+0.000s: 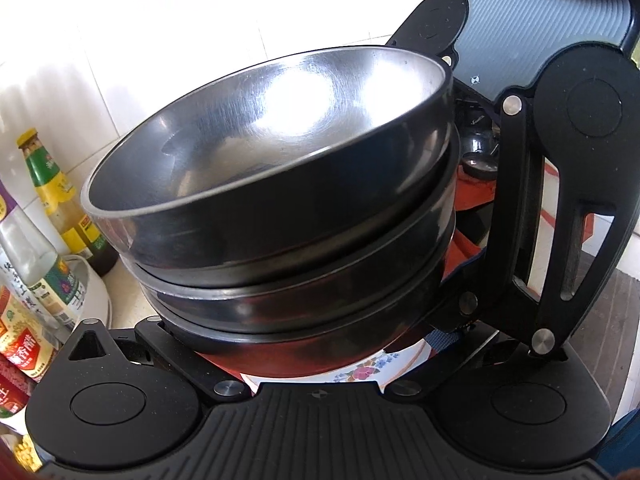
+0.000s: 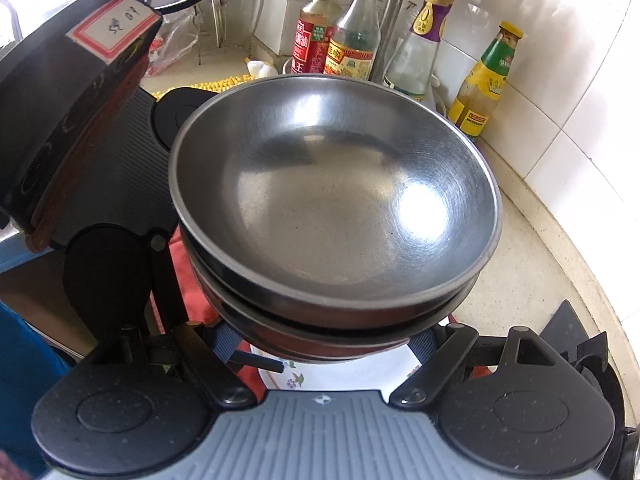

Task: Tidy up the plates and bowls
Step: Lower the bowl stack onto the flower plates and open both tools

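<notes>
Left wrist view: stack of steel bowls (image 1: 280, 184), mouths up and slightly tilted, sits between the left gripper (image 1: 320, 320) jaws, grip not discernible, over a floral plate (image 1: 360, 372); right wrist view alone shows the surface (image 2: 532, 280), sauce bottles (image 2: 352, 32), right gripper (image 2: 332, 344) spread wide around the stack.

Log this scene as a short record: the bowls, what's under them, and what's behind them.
bowls: three steel bowls, nested in one stack
top bowl: empty
under stack: floral plate, contact unclear
behind: condiment bottles along the tiled wall
surface: speckled countertop
</notes>
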